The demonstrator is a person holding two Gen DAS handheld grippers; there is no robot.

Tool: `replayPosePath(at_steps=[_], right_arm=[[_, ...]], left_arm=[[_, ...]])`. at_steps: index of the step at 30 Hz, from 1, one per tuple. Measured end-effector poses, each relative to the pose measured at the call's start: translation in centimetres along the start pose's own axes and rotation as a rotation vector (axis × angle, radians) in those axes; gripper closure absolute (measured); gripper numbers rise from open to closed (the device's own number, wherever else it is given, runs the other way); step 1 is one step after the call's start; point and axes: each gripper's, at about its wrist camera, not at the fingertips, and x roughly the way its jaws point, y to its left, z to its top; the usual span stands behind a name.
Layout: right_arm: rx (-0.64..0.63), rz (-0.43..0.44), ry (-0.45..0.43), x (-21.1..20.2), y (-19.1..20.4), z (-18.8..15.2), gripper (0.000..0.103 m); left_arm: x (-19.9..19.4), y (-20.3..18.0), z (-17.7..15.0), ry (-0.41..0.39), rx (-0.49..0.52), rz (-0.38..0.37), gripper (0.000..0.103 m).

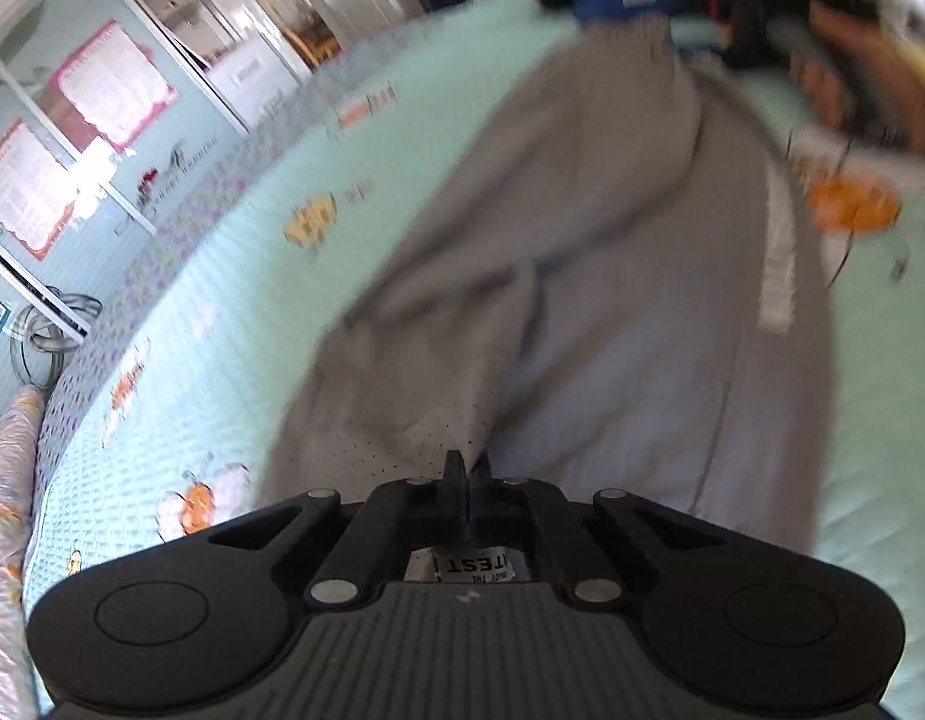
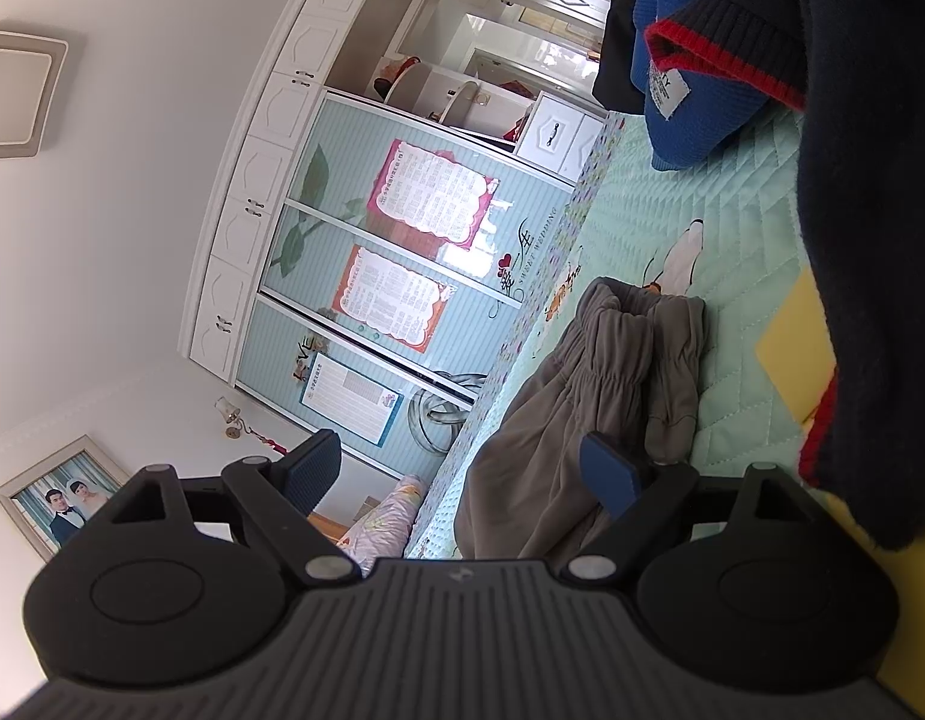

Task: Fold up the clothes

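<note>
Grey trousers (image 1: 594,276) lie stretched across a mint-green quilted bedspread (image 1: 234,324) in the left wrist view. My left gripper (image 1: 467,465) is shut on a pinch of the trousers' near end, where pale mesh lining shows. In the right wrist view the same grey trousers (image 2: 588,414) lie bunched, elastic waistband toward the far side. My right gripper (image 2: 462,471) is open above their near part, with nothing pressed between its blue pads (image 2: 609,474). The view is rolled sideways.
A pile of dark and blue clothes (image 2: 780,54) lies at the far end of the bed, and a dark garment with red trim (image 2: 870,276) hangs close on the right. A wardrobe with sliding doors (image 2: 366,276) stands along the bed's side. A rolled quilt (image 1: 6,480) lies nearby.
</note>
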Motion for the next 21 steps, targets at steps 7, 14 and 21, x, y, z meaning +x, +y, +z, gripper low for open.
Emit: replayPosePath(at_steps=[7,14,21], right_arm=[[-0.004,-0.004,0.001,-0.2,0.0,0.1,0.015],[-0.020,-0.017,0.009,-0.3,0.1,0.0,0.015],[-0.094,-0.043,0.128,0.0,3.1,-0.2,0.011]], left_arm=[[-8.3,4.6,-0.5,-0.132,-0.137,0.026,0.103],[-10.8,2.9,-2.4,-0.067,-0.051,-0.013,0.103],[-10.9,1.6,-2.6,-0.098,-0.043,-0.027,0.103]])
